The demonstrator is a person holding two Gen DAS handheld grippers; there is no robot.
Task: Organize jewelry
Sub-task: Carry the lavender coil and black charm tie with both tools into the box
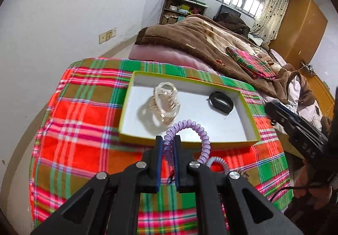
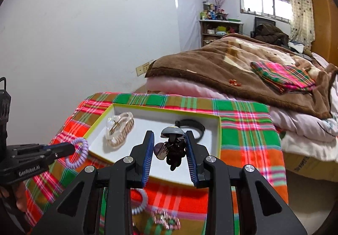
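A shallow white box with a yellow-green rim (image 1: pixel 186 143) (image 2: pixel 99 121) lies on a plaid cloth. In it lie a clear hair claw clip (image 1: pixel 165 106) (image 2: pixel 119 130) and a black band (image 1: pixel 220 103) (image 2: pixel 195 127). My left gripper (image 1: pixel 168 140) (image 2: pixel 71 147) is shut on a purple spiral hair tie (image 1: pixel 197 131) (image 2: pixel 79 153), held just above the box's near-left edge. My right gripper (image 2: pixel 170 135) holds a dark charm with a grey cap and a tag (image 2: pixel 172 148) between its fingers, above the box's near side.
On the plaid cloth (image 1: pixel 84 150) (image 2: pixel 243 144) before the box lie a pale blue spiral tie (image 1: pixel 218 162) (image 2: pixel 140 201) and a pink beaded piece (image 2: pixel 165 219). A bed with a brown blanket (image 1: pixel 200 45) (image 2: pixel 232 64) lies behind.
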